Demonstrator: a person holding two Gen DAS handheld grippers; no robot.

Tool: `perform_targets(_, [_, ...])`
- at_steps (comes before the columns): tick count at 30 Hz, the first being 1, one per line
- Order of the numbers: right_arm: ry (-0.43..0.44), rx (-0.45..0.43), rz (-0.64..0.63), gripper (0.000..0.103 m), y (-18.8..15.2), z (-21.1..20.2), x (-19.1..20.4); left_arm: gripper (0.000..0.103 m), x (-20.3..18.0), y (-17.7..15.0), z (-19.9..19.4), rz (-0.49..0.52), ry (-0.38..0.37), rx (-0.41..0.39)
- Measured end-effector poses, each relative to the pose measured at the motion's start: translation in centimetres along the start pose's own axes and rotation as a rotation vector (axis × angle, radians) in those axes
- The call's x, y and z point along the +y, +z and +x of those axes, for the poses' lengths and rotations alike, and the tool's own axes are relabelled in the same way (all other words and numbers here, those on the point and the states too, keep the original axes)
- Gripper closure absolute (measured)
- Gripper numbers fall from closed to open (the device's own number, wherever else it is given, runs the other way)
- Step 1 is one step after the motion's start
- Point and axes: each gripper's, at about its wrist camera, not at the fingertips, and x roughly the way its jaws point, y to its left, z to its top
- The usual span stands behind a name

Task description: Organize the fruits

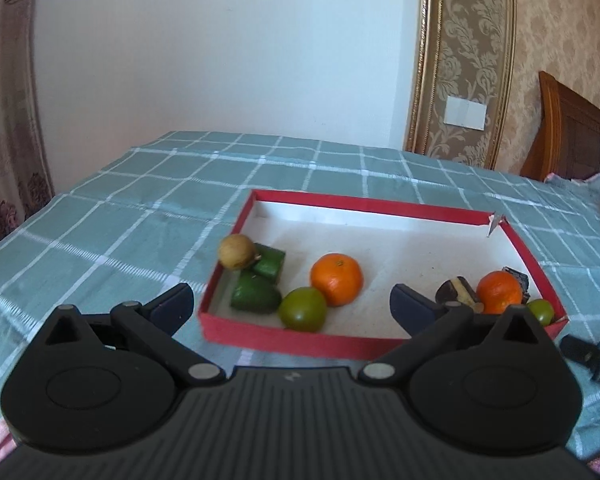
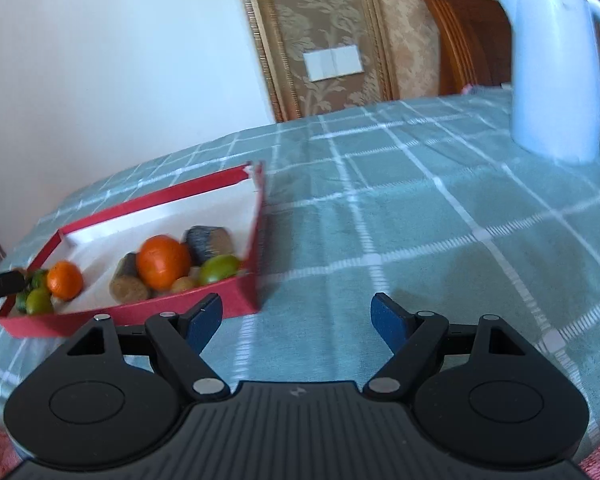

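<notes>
A red box (image 1: 284, 340) with a white floor lies on the checked tablecloth. At its left wall a tan round fruit (image 1: 236, 252) rests against two green pieces (image 1: 256, 295). Beside them are a green round fruit (image 1: 303, 308) and an orange (image 1: 336, 279). In the right corner lie a second orange (image 1: 499, 292), dark pieces (image 1: 458, 292) and a small green fruit (image 1: 542, 311). My left gripper (image 1: 292, 306) stands wide open at the box's near wall, holding nothing. My right gripper (image 2: 296, 320) is open over bare cloth, right of the box (image 2: 236, 308), and is empty.
A white kettle (image 2: 556, 68) stands on the cloth at the far right. A wooden chair back (image 2: 468, 36) is behind the table. The teal checked tablecloth (image 2: 420, 220) covers the table, with a wall behind. The other gripper's tip (image 1: 592, 356) shows at the right edge of the left wrist view.
</notes>
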Motion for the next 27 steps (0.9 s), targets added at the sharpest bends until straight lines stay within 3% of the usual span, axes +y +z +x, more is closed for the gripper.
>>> perform_targets(6, [0.035,0.036,-0.159,0.021,-1.1,-0.8,7.2,0.0,1.0,-0.8,-1.0,-0.017,0.016,-0.001])
perform_targets(12, [0.042,0.071,-0.192,0.02,-2.7,0.0,11.7,0.0,1.3,-1.7,-1.1,-0.011,0.022,0.005])
perform_targets(27, [0.06,0.072,-0.237,0.02,-4.2,0.8,14.6,0.0,2.9,-2.6,-0.3,-0.051,-0.019,0.03])
